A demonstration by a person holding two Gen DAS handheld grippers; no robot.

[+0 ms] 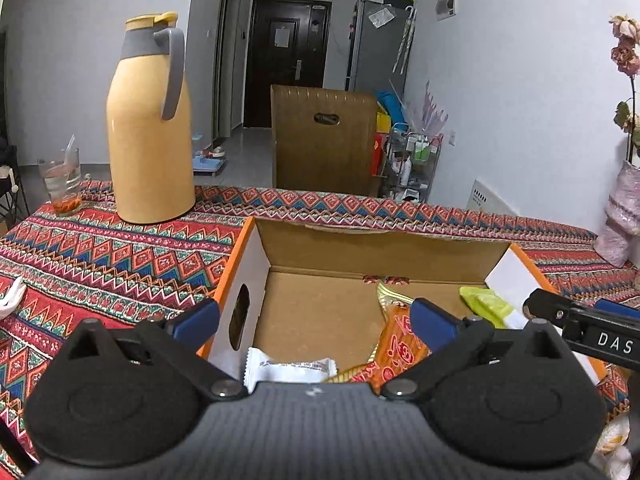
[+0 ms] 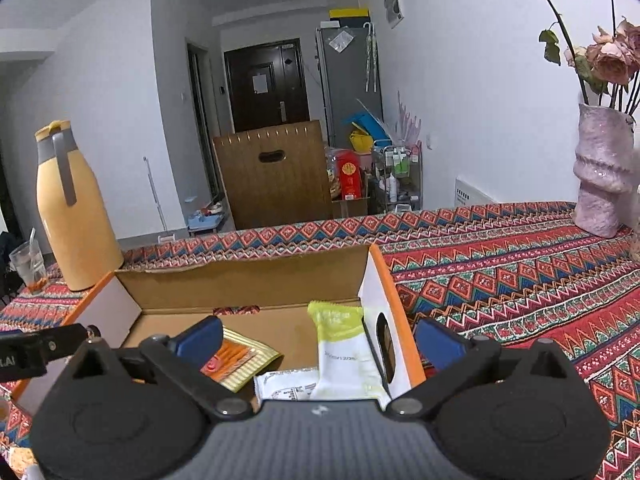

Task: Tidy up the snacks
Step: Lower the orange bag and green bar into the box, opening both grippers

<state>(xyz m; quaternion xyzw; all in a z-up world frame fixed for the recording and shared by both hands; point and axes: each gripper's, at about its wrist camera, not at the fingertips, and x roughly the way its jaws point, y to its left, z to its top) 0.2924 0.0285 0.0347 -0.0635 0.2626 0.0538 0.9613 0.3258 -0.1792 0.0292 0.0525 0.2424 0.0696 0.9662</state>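
An open cardboard box (image 1: 320, 252) with orange outer walls sits on a table covered by a patterned red cloth (image 1: 100, 248), and everything else here is placed against it. The left gripper (image 1: 316, 316) hangs over the box's near left corner with its jaws spread wide and nothing between them; one blue-padded finger lies outside the left wall and the other over the box floor. The right gripper (image 2: 318, 338) hangs over the near right corner, likewise released and empty, its fingers straddling the right wall with its oval hand-hole. Inside the box, a white snack packet (image 1: 290, 370) lies flat at the near edge, just under the left gripper. An orange snack packet (image 1: 400, 348) with a yellow edge lies toward the middle of the floor, tilted. A green and white snack packet (image 2: 340, 344) leans against the inside of the right wall. Behind the box's left corner, on the cloth, stands a tall yellow thermos jug (image 1: 150, 128) with a grey handle, and further left of it a drinking glass (image 1: 60, 180) holding a spoon. Well to the right of the box, a pale pink vase (image 2: 602, 172) holds dried roses. Beyond the table's far edge, behind the box, the back of a wooden chair (image 1: 324, 140) shows.
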